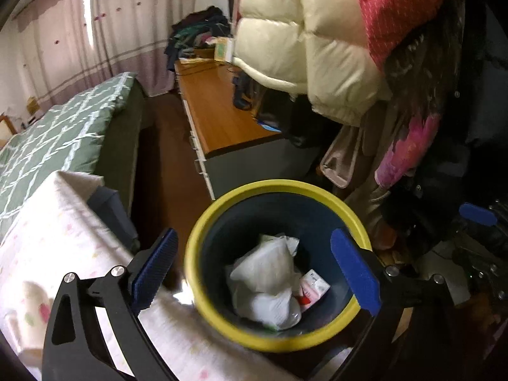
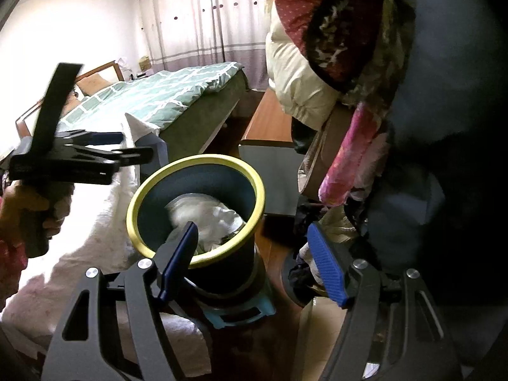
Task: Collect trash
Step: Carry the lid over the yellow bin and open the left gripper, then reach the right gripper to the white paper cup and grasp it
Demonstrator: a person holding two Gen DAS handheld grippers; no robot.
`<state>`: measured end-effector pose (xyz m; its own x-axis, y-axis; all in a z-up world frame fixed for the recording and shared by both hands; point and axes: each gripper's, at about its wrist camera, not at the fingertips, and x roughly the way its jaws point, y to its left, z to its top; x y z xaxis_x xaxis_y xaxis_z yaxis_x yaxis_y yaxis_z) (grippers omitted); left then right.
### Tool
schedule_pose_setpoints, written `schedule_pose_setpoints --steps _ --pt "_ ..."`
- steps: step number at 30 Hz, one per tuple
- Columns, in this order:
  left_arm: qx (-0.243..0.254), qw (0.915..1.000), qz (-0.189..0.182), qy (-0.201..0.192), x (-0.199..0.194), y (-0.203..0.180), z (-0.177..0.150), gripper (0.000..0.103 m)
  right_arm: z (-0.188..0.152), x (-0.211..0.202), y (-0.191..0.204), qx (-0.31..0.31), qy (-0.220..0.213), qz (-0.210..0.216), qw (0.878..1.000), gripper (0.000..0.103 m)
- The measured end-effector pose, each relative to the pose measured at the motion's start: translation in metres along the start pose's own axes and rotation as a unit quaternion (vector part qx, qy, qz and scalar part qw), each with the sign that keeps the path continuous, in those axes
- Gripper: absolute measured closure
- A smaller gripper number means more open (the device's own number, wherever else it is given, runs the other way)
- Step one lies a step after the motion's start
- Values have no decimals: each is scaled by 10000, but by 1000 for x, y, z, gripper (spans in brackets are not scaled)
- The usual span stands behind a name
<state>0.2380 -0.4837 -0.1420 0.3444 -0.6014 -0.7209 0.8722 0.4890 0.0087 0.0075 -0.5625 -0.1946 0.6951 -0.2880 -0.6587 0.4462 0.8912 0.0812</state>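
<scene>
Plastic, cloth and wood around the bin

The bin (image 1: pixel 279 343) looks like smooth plastic with a yellow rim; crumpled white plastic bags (image 1: pixel 270 282) lie inside it. Above it hangs a glossy cream puffer jacket (image 1: pixel 304 41); behind it, a polished wooden cabinet top (image 1: pixel 219 108); beside it, matt printed cloth (image 1: pixel 63 247).

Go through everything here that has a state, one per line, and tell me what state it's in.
left gripper: open, empty, above the bin
right gripper: open, empty
trash bin: upright, no lid, partly filled
white crumpled bag: inside the bin
pink and white carton: inside the bin, beside the bag
bed: covered by green quilt
</scene>
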Motion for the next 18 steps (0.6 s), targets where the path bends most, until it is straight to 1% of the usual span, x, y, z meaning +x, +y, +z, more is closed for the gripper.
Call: schedule_pose_setpoints --steps 2,5,9,11,14,15,16,17,18 --pt "-124 9998 66 -124 -22 12 -9 6 0 1 6 -24 17 47 10000 35" --pt "-311 9983 331 -358 -64 34 -29 5 0 4 17 -103 53 122 9999 35" --pt "-711 9922 761 -687 -126 72 -68 5 2 11 39 -238 105 242 9994 35" --pt "-999 9864 1049 -777 -157 99 -94 5 5 14 55 -314 114 338 9989 35" --pt "-1338 9769 1450 -822 -188 133 -127 5 10 18 81 -472 126 511 9975 35" --pt "-1488 9709 1679 -842 -201 149 -143 5 12 20 95 -568 113 607 9965 35" --pt "-1600 9662 1830 -863 -211 161 -155 5 14 21 105 -642 99 680 9956 35" --pt "-1779 9595 1998 -885 -222 178 -170 5 16 22 117 -720 88 759 9945 35" --pt "-1919 9548 2088 -891 -230 190 -182 5 19 24 133 -819 77 872 9928 35"
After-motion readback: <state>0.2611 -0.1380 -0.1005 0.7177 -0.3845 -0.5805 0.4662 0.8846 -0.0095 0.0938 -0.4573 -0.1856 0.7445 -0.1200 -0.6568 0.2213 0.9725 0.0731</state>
